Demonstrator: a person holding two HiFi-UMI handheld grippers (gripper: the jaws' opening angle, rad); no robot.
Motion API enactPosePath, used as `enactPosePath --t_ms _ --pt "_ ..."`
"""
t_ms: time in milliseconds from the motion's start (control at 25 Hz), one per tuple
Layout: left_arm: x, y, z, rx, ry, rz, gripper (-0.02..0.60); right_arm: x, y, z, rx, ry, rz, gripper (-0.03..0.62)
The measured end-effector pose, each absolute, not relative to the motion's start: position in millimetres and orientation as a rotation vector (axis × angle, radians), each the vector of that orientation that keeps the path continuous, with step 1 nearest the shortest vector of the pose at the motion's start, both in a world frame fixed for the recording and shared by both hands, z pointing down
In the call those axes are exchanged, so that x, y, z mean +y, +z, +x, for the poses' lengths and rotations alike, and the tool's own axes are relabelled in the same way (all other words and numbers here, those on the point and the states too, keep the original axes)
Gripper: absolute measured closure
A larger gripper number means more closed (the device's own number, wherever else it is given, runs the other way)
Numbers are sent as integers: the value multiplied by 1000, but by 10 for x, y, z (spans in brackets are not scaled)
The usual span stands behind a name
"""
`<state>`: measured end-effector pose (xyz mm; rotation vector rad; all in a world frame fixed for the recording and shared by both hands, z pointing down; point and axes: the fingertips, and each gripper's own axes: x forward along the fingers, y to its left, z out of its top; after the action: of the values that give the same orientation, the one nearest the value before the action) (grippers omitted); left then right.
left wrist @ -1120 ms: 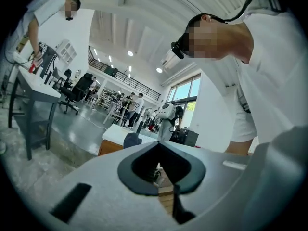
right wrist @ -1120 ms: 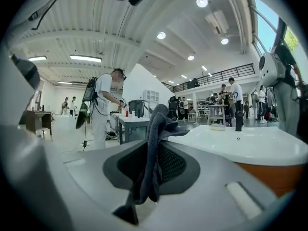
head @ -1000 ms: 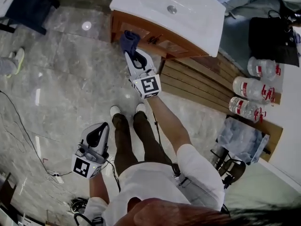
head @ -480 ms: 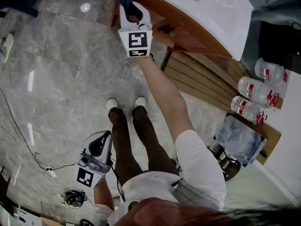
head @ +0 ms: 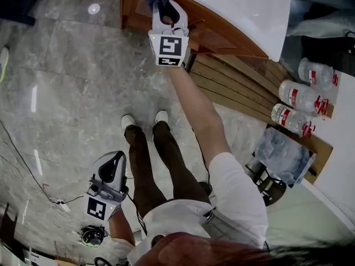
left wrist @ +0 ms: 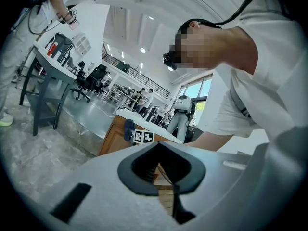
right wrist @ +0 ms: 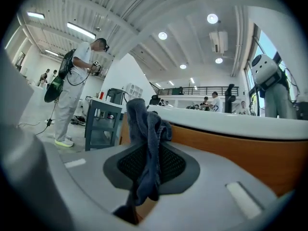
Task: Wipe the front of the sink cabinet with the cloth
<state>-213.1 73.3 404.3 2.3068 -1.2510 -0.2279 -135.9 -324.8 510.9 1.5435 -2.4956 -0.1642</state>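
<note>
While the right hand-held gripper (head: pixel 160 1) was clenched on the dark blue cloth (right wrist: pixel 147 143), held up at the left end of the sink cabinet front (head: pixel 222 37), I judged the wiping stroke to be just starting. The next move called for dragging the cloth sideways across the wood with steady pressure. The right arm was stretched forward almost straight, and the left hand-held gripper (head: pixel 113 170) hung low beside the left leg, its jaws closed on nothing.
</note>
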Motion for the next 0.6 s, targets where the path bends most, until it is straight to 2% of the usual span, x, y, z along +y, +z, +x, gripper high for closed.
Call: enactPosePath --t_ms 320,600 --pt "609 4099 -1703 -1133 -219 2404 578 -2890 5156 308 -2330 -274 1642 510" --pt "603 4169 -1335 -1035 -178 2430 578 -2602 5353 1692 -2115 -195 1875 511"
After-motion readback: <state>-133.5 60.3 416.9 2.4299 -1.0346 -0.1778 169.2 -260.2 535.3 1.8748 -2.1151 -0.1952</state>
